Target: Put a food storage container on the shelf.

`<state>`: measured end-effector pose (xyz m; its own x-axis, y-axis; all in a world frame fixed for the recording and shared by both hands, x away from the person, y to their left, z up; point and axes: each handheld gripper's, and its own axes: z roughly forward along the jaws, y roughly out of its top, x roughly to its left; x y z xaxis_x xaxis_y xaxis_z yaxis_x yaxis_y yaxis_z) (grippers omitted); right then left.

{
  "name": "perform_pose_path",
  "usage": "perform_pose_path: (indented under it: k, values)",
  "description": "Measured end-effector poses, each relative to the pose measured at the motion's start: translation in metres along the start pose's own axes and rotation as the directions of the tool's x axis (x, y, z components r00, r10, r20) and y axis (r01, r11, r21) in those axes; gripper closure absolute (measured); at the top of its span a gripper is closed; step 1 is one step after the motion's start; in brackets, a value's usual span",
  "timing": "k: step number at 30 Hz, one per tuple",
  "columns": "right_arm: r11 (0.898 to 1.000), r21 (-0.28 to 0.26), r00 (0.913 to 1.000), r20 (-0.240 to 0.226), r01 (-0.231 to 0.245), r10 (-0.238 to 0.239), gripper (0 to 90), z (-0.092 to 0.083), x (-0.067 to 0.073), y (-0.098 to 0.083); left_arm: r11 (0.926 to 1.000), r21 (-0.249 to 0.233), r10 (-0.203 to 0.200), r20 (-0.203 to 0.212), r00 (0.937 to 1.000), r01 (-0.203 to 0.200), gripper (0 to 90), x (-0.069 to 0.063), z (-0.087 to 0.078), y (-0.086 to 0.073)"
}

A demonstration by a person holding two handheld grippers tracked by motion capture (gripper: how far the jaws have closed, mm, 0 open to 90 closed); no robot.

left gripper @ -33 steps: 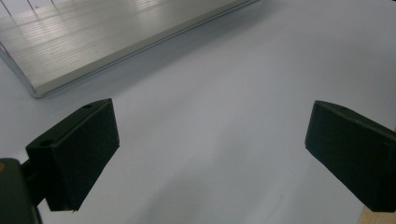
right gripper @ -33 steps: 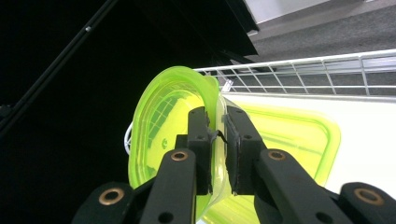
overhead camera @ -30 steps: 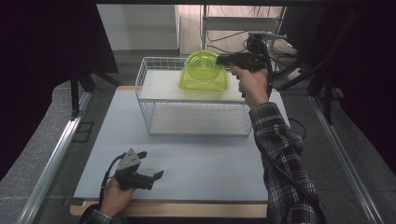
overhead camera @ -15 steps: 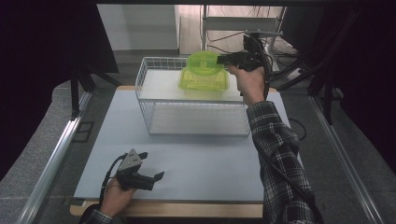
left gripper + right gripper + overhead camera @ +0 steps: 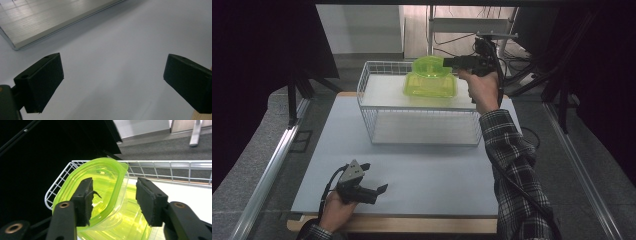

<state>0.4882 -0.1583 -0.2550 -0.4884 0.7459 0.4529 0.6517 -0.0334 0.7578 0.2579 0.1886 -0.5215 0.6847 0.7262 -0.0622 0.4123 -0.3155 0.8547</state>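
Note:
A translucent green lid [image 5: 428, 66] leans tilted on a green container [image 5: 430, 85] at the back of a white wire basket [image 5: 422, 125]. My right gripper [image 5: 446, 62] reaches level to the lid from the right. In the right gripper view the lid [image 5: 100, 182] has its rim between the jaws of the right gripper [image 5: 113, 200], which have just been opening and stand open; the right pad is clear of the rim. The container [image 5: 135, 225] lies below. My left gripper [image 5: 376, 177] rests open near the table's front edge, and in its own view nothing lies between the jaws of the left gripper [image 5: 112, 82].
The basket stands at the back middle of a white mat [image 5: 427, 170], with its rim [image 5: 160, 162] behind the lid. The basket's base edge [image 5: 50, 22] lies ahead of the left gripper. Dark stands and cables sit beyond the table.

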Motion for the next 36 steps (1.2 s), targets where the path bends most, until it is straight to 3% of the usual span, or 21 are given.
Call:
perform_pose_path:
  k: [11,20,27,36]
  values:
    - [0.998,-0.006,0.9972,-0.028,0.069,-0.069,31.9,-0.011,0.0,-0.006,0.9986,-0.03,-0.043,0.015,0.999,0.043,0.0,0.004,-0.003,-0.001]
    - [0.988,-0.007,0.9876,-0.026,0.155,-0.155,22.6,-0.016,0.003,-0.016,0.9977,-0.046,-0.048,0.042,0.998,0.05,0.0,0.004,-0.003,-0.001]
    - [0.972,-0.008,0.9716,-0.029,0.235,-0.235,16.1,-0.018,0.008,-0.027,0.9987,-0.041,-0.03,0.033,0.999,0.032,0.0,0.003,-0.003,0.0]
    - [0.953,0.001,0.9524,-0.021,0.304,-0.304,10.7,-0.019,0.009,-0.043,0.999,-0.043,-0.008,0.017,0.9998,0.009,0.2,0.002,-0.003,0.0]
